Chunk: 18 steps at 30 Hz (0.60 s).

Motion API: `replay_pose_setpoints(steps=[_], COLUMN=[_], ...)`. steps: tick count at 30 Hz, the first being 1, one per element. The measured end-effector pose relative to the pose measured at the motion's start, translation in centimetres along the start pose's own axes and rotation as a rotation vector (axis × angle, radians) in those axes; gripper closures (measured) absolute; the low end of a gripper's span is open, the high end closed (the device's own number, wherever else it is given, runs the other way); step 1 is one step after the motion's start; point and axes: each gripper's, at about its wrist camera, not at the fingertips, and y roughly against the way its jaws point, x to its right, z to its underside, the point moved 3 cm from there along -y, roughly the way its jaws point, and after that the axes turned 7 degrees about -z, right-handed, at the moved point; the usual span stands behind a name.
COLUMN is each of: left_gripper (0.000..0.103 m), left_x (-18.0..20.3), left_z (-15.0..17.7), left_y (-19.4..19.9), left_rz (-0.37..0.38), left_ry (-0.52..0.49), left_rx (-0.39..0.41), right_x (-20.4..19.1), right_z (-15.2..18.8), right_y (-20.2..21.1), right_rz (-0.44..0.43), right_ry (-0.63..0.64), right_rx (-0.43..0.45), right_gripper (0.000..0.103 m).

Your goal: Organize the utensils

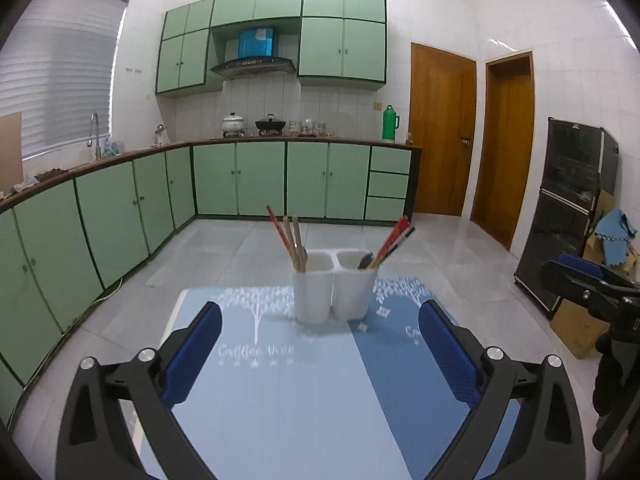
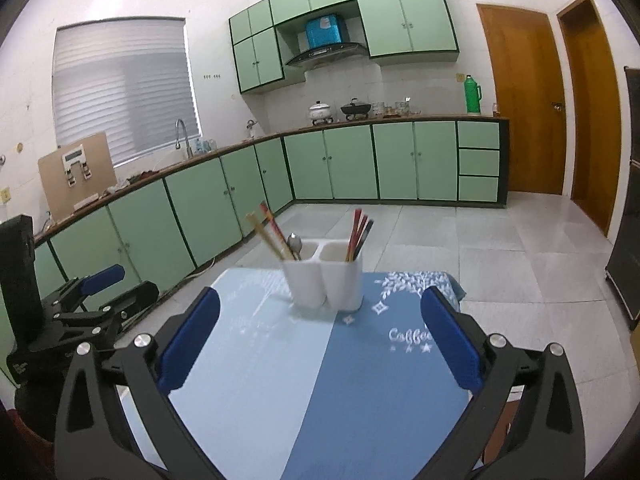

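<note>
A white two-compartment utensil holder [image 1: 334,292] [image 2: 323,278] stands upright near the far edge of a blue-clothed table [image 1: 280,392] [image 2: 320,380]. Its left compartment holds wooden and red chopsticks [image 1: 290,240] [image 2: 268,236] and a metal spoon [image 2: 295,245]. Its right compartment holds red and dark chopsticks [image 1: 394,240] [image 2: 359,236] and a dark spoon [image 1: 366,261]. My left gripper [image 1: 320,344] is open and empty, short of the holder. My right gripper [image 2: 320,336] is open and empty, also short of it.
Green kitchen cabinets [image 1: 260,178] run along the far wall and left side. Two wooden doors [image 1: 440,132] and a black cabinet [image 1: 572,208] stand at the right. Tiled floor [image 2: 480,248] surrounds the table. The other gripper shows at each view's edge [image 1: 592,288] [image 2: 80,308].
</note>
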Motion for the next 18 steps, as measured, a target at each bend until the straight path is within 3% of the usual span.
replay_pose_setpoints(steps=[18], left_gripper=[0.006], left_x=[-0.1], left_z=[2.7], left_y=[5.7], left_rz=[-0.019], left_ry=[0.002], left_rx=[0.013], right_x=[-4.7], right_z=[2.8], right_y=[2.7], right_rz=[-0.023], right_ry=[0.047], right_rx=[-0.032], right_gripper=[0.006])
